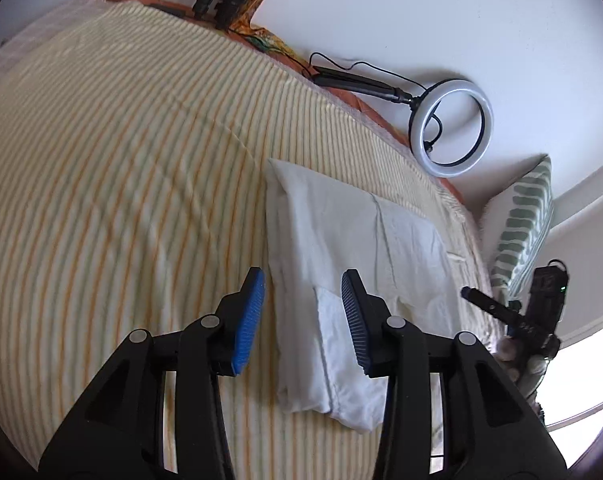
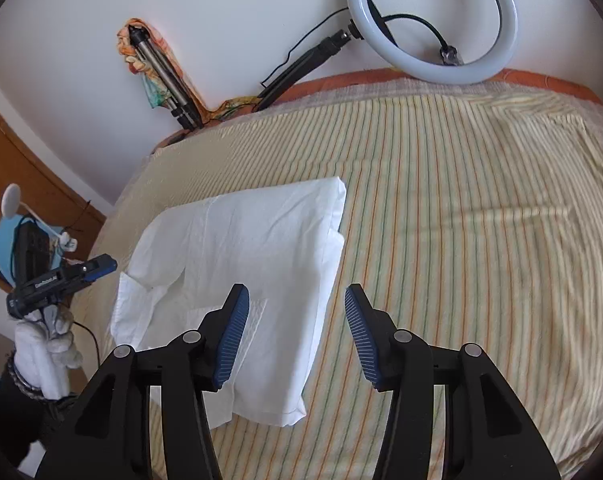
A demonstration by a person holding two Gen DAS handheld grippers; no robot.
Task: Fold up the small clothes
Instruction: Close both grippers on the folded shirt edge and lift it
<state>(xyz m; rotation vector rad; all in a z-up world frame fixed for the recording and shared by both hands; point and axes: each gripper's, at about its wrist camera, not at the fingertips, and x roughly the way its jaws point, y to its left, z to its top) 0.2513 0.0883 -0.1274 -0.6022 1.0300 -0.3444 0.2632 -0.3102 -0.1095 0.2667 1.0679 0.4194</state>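
Bright daylight, blown-out glare lower right in left view; soft shadows on striped bedsheet [image 2: 461, 208]; heavy fisheye warp, dark corners.

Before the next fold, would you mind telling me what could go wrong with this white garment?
1. Both the left tongs and right tongs are open above the folded white garment; pinching only the top layer could undo the fold.
2. A loose flap sticks out at one edge and may drag or bunch.
3. The striped bed cover lies directly beneath, so the tongs might catch it too.
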